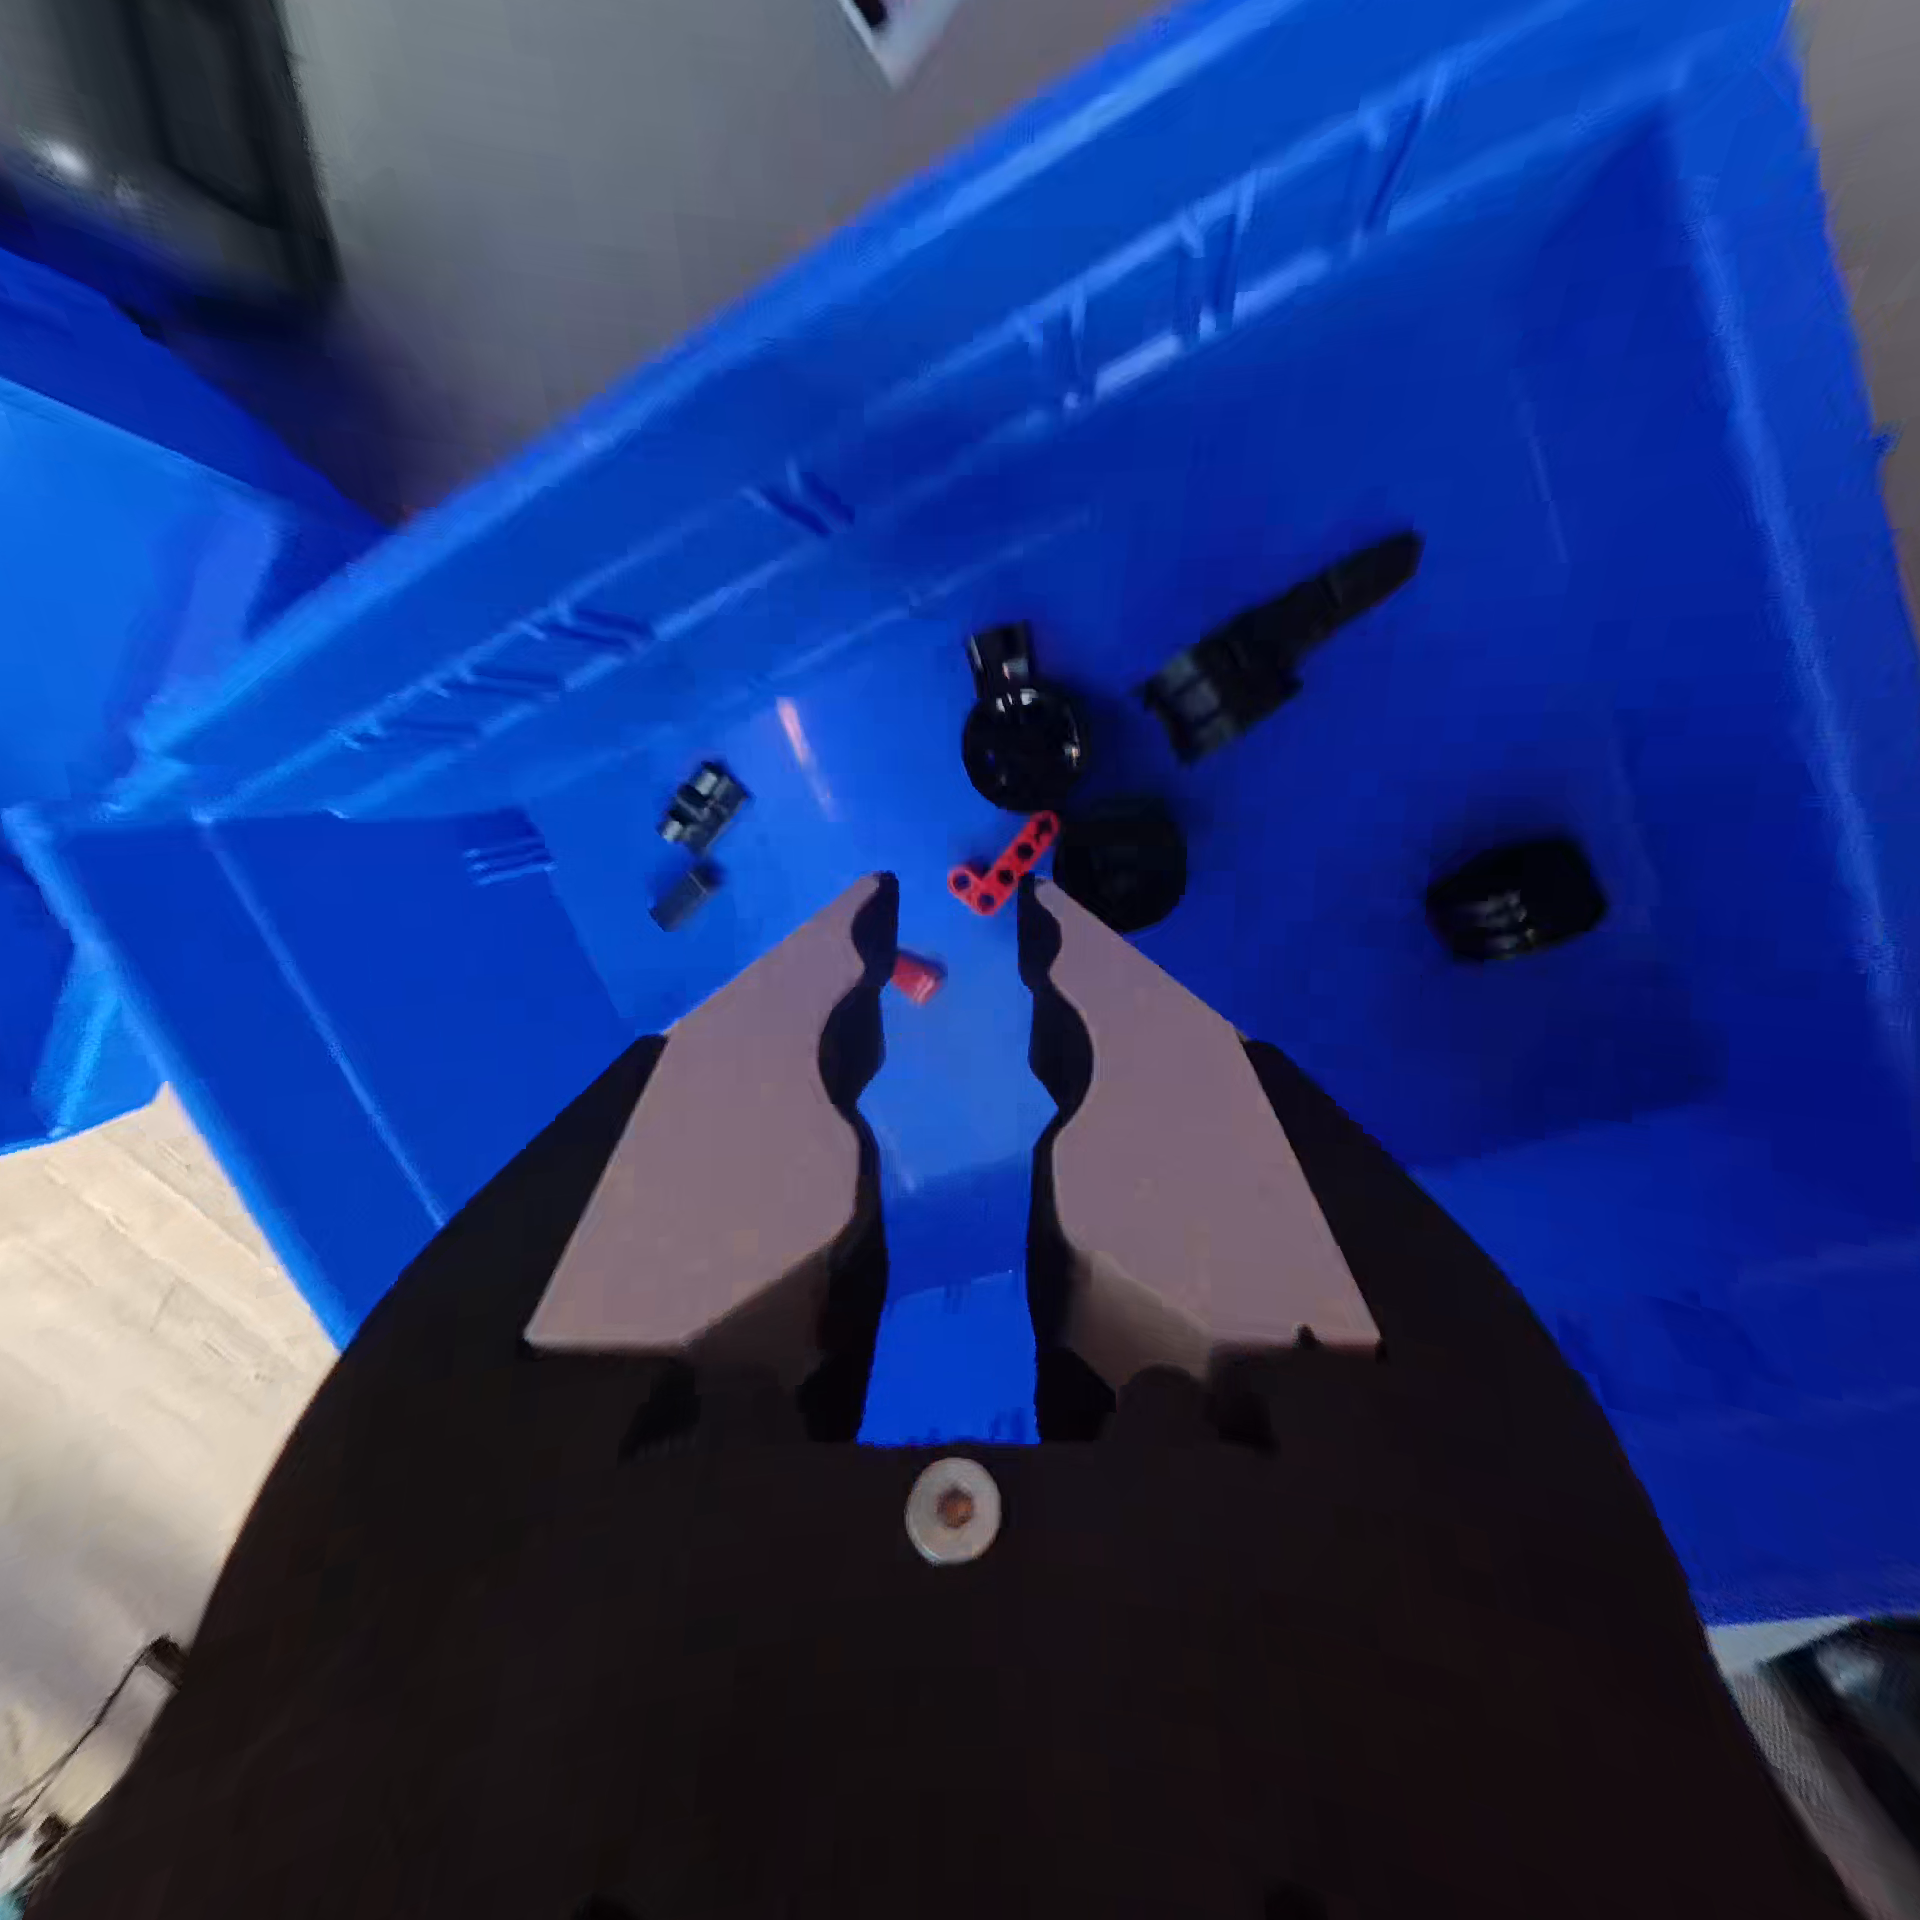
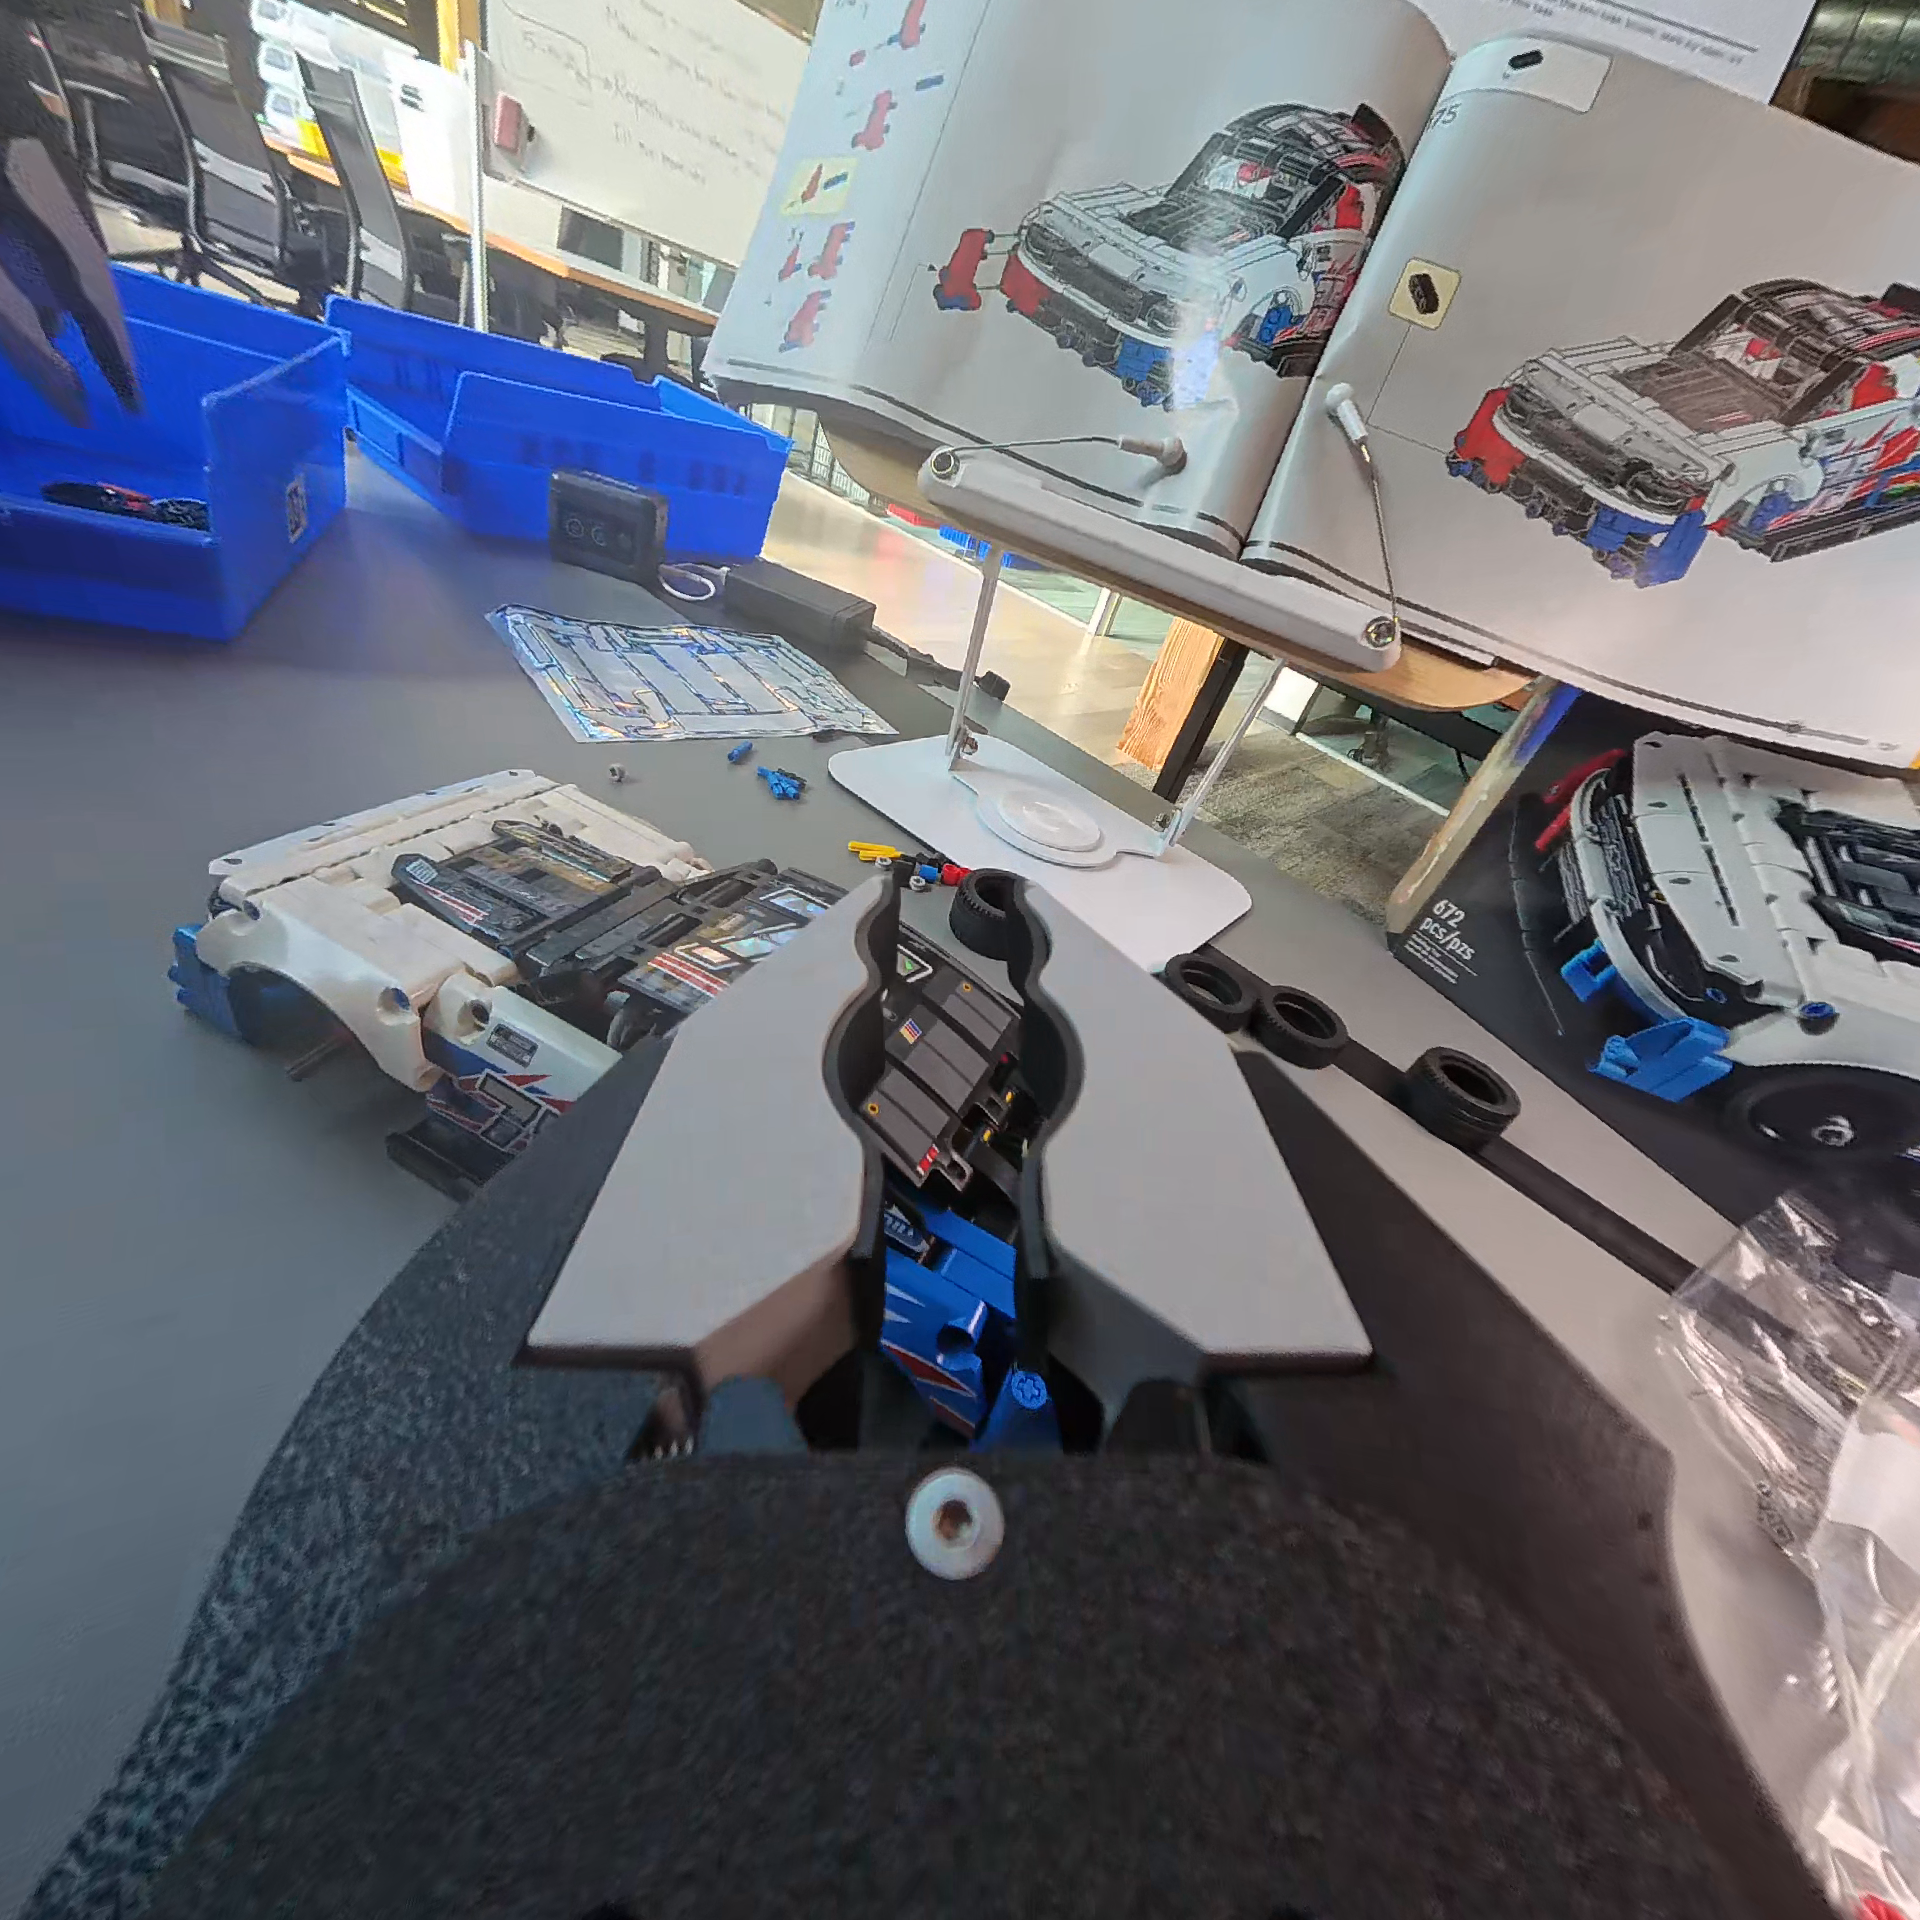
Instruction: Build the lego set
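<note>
My left gripper (image 1: 958, 894) is open and empty, hovering inside a blue bin (image 1: 727, 582). Just past its tips lie a red L-shaped beam (image 1: 1006, 862) and a small red piece (image 1: 916, 977). Two black wheel hubs (image 1: 1023, 750), a black tyre-like part (image 1: 1515, 899) and a long black part (image 1: 1283, 644) lie farther in. My right gripper (image 2: 956, 904) is shut on the black and blue rear of the white lego car (image 2: 416, 956), which rests on the grey table. The left gripper also shows in the right wrist view (image 2: 52, 260), over a bin.
An open instruction booklet (image 2: 1143, 260) sits on a white stand (image 2: 1039, 821) behind the car. Loose tyres (image 2: 1299, 1023), small blue pins (image 2: 779, 779), a sticker sheet (image 2: 675, 675), the set's box (image 2: 1714, 935), plastic bags (image 2: 1818, 1403) and two blue bins (image 2: 571, 416) surround it. Across from one pair of fingers to the other is roughly 55 centimetres. Between my left fingertips and the small red piece (image 1: 916, 977) there is roughly 7 centimetres.
</note>
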Demonstrator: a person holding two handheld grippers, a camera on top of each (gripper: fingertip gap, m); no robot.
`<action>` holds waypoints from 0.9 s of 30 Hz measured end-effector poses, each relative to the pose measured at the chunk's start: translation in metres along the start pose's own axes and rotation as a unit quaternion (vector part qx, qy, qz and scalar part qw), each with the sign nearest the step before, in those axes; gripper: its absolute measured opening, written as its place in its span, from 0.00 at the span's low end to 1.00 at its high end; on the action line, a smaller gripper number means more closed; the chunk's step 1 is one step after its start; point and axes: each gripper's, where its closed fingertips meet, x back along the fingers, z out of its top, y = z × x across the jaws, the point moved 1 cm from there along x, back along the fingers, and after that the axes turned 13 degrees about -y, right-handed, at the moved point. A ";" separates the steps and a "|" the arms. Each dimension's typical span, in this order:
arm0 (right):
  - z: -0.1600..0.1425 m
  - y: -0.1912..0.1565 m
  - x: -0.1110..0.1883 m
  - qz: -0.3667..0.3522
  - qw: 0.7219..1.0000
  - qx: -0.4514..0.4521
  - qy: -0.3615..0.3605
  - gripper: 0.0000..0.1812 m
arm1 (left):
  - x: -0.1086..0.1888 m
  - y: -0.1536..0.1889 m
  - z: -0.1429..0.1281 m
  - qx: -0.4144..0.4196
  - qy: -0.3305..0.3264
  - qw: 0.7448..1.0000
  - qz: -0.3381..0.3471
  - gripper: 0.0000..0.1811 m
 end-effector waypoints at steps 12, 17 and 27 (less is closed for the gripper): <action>-0.012 0.006 -0.003 -0.025 0.999 0.006 -0.031 0.10 | -0.052 0.007 -0.013 -0.121 -0.127 0.984 -0.021 0.08; -0.002 -0.010 -0.001 0.003 1.000 0.021 -0.018 0.09 | -0.024 0.003 -0.013 -0.074 -0.101 0.992 0.003 0.08; 0.103 -0.174 0.006 0.334 0.937 -0.032 0.097 0.13 | 0.145 0.194 0.174 -0.111 0.427 0.893 -0.090 0.08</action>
